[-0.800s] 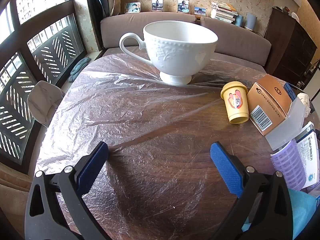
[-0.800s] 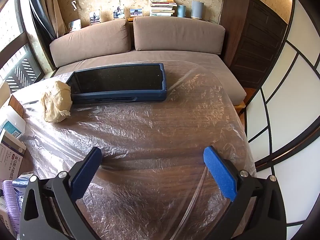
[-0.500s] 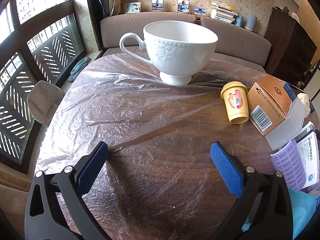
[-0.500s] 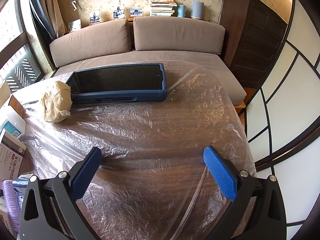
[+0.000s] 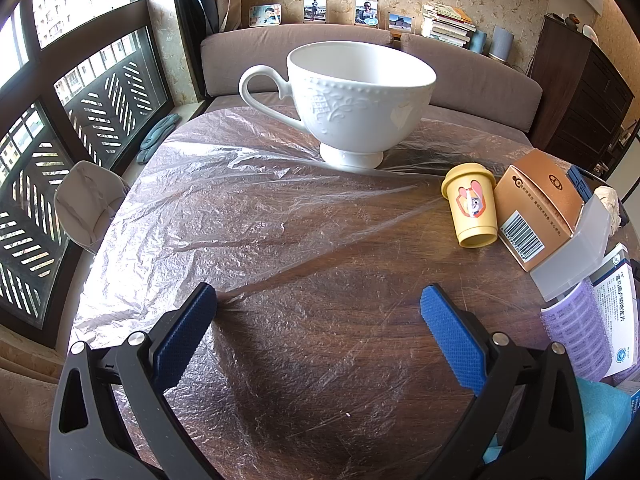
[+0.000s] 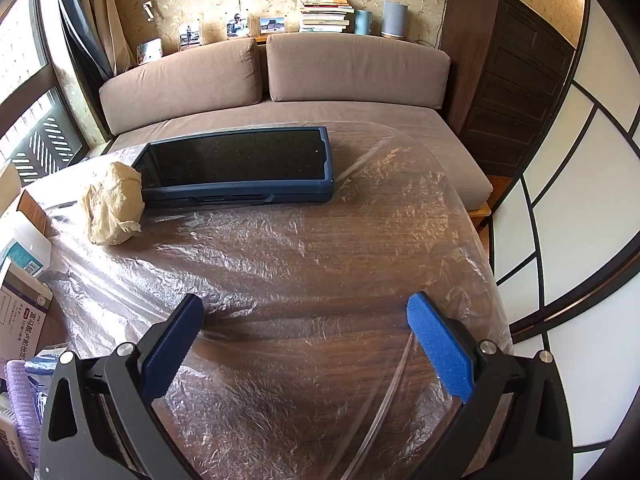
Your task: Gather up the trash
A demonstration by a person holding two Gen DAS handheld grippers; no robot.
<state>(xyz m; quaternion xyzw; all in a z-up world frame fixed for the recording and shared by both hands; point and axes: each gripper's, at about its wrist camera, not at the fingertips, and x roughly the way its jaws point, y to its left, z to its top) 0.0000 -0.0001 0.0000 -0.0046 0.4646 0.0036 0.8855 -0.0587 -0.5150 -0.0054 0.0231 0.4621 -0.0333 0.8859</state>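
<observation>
Both the left gripper (image 5: pixel 318 308) and right gripper (image 6: pixel 304 316) are gaping wide, holding nothing. Crinkled plastic film (image 6: pixel 280 264) is covering the wooden table (image 5: pixel 360 320); a crumpled paper ball (image 6: pixel 110 210) is sitting mid-left.

Both wrist cameras look steeply down, close over one table (image 5: pixel 304 344).

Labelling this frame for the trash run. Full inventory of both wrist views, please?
teacup: 1, white, far side of table
plastic sheet: 1, clear, spread over wooden table
small cup: 1, yellow, upside down beside orange box
orange box: 1, right of small cup
hair roller: 1, purple, right edge
tablet: 1, dark blue case, far side
crumpled paper: 1, beige, touching tablet's left end
sofa: 1, brown, behind table
left tool: open, empty
right tool: open, empty
</observation>
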